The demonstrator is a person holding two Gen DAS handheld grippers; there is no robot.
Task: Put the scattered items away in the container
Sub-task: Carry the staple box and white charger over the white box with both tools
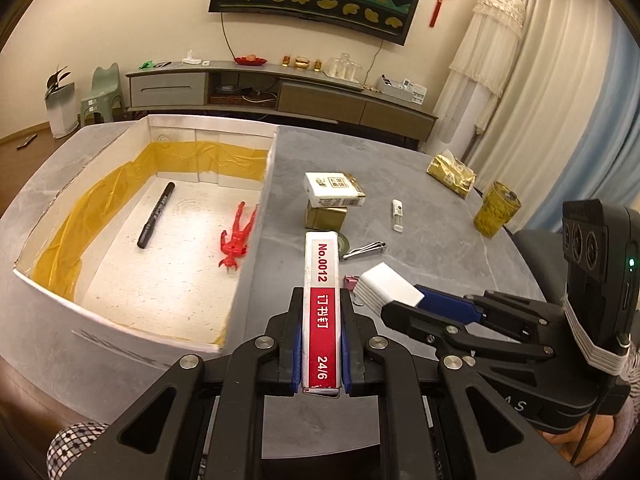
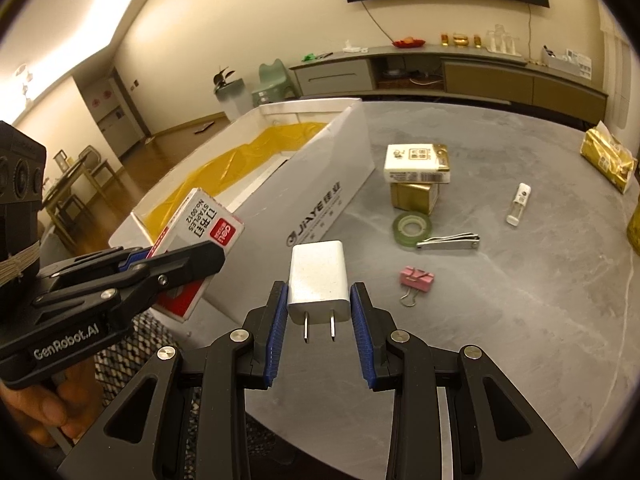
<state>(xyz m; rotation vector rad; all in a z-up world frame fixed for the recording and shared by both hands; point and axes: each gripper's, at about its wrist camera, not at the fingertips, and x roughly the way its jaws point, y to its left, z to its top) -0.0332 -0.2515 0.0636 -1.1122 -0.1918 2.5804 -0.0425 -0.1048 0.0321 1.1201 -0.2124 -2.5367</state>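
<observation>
carrying both finds toward the box [image 1: 256, 216], the left gripper [image 1: 320, 344] is clamping a staple box [image 1: 322, 300] while the right gripper [image 2: 319, 312] is pinching a charger plug [image 2: 318, 276].

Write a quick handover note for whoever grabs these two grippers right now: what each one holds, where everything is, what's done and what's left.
Left tool: shut on the red-and-white staples box, held beside the white cardboard box lined with yellow tape.
Right tool: shut on the white plug-in charger, prongs facing the camera.
Done: black marker pen and red toy figure lie inside the box.
Left on the grey table: pink binder clip, metal nail clipper, green tape roll, small white tube, white-and-gold pack stacked on a gold box.
</observation>
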